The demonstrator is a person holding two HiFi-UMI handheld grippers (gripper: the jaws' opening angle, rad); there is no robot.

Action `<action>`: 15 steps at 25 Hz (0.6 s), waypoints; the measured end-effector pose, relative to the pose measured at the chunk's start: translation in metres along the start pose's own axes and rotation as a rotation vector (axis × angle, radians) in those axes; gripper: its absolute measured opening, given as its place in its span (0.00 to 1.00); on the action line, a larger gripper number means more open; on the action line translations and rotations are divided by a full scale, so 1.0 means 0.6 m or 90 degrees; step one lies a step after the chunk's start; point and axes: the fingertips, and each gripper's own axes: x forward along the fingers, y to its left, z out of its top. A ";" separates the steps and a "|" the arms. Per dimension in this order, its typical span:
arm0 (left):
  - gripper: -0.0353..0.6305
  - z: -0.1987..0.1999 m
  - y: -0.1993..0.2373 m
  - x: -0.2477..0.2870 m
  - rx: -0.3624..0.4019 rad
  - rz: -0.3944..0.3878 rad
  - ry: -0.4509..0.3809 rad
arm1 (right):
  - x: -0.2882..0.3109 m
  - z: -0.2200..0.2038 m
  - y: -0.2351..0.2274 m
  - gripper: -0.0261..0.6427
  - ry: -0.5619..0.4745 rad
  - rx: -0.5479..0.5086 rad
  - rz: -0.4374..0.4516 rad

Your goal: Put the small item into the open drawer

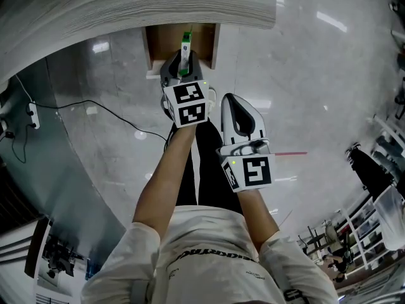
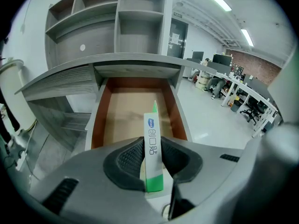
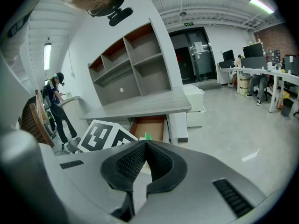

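A narrow white and green box (image 2: 153,148) stands upright between the black pads of my left gripper (image 2: 153,160), which is shut on it. The box (image 1: 185,50) pokes out over the front of the open wooden drawer (image 2: 133,106), which sits pulled out under the grey desk top (image 1: 139,8). The drawer floor looks bare. My right gripper (image 3: 145,146) hangs a little behind and to the right of the left one (image 1: 183,65), its jaws shut with nothing between them. In the right gripper view the drawer (image 3: 148,127) and the box's green tip (image 3: 147,136) show past the jaws.
Grey shelving (image 2: 112,27) rises behind the desk. A black cable (image 1: 95,106) runs over the glossy floor at the left. Office desks and chairs (image 2: 238,92) stand far to the right. A person (image 3: 58,106) stands at the left in the right gripper view.
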 end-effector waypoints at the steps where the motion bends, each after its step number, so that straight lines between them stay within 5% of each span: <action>1: 0.20 -0.001 0.000 0.003 0.001 0.000 0.001 | 0.001 -0.001 0.001 0.09 0.000 0.000 0.001; 15: 0.23 -0.001 0.000 0.003 0.005 -0.005 0.001 | 0.004 0.001 0.009 0.09 -0.001 -0.002 0.005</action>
